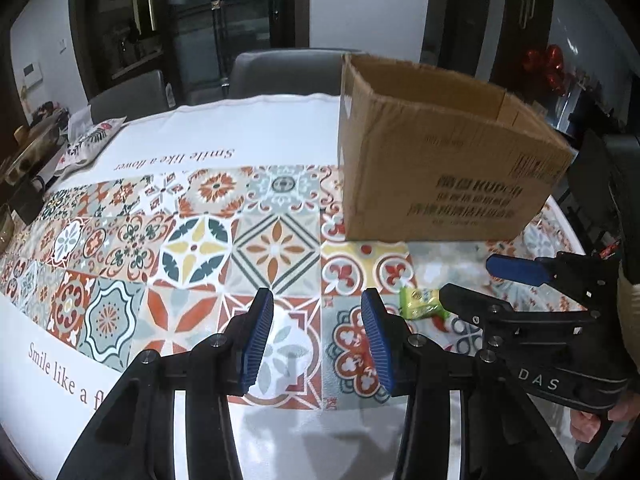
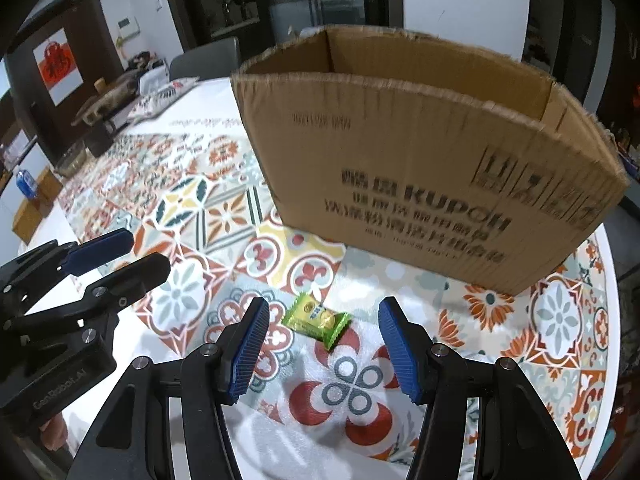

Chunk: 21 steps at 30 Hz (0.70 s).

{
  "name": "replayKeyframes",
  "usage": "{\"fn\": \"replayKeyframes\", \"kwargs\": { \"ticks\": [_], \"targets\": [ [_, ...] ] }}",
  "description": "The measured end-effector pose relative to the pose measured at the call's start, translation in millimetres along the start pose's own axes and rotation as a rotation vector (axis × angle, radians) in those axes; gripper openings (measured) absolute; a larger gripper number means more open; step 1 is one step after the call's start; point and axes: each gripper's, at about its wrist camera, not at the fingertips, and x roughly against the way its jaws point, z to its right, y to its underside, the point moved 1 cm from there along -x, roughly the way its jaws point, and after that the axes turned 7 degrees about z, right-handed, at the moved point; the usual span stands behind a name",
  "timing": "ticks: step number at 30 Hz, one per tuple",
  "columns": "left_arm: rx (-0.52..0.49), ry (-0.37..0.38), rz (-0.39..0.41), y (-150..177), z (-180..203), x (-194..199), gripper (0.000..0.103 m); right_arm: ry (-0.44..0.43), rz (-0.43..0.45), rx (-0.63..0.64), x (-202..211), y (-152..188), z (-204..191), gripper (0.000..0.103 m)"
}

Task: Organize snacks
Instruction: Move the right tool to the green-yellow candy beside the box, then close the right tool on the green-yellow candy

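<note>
Right tool (image 2: 322,344): jaws apart, empty.
Left tool (image 1: 316,340): jaws apart, empty.
Candy (image 2: 317,320): flat on counter (image 2: 400,284), just ahead between right tool's pads.
Box (image 2: 400,160): beyond candy.
Risk: thin wrapper could slip from pads.

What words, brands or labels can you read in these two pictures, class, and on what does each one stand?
"Smile like a flower": tablecloth, printed along the far edge; the near copy is cut off.
"KUPOn", last letters uncertain: cardboard box.
"DAS": right gripper.
"GenRobot.AI": left gripper.
Chinese lines on the box, the green snack packet print and the red wall sign: too blurred to read.
</note>
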Motion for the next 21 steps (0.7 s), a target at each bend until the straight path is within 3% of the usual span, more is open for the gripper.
{"fn": "replayKeyframes", "kwargs": {
  "ticks": [21],
  "targets": [
    [0.052,-0.011,-0.118,19,-8,-46,0.046,-0.002,-0.121,-0.022,-60,13,-2,0.053]
  ]
}}
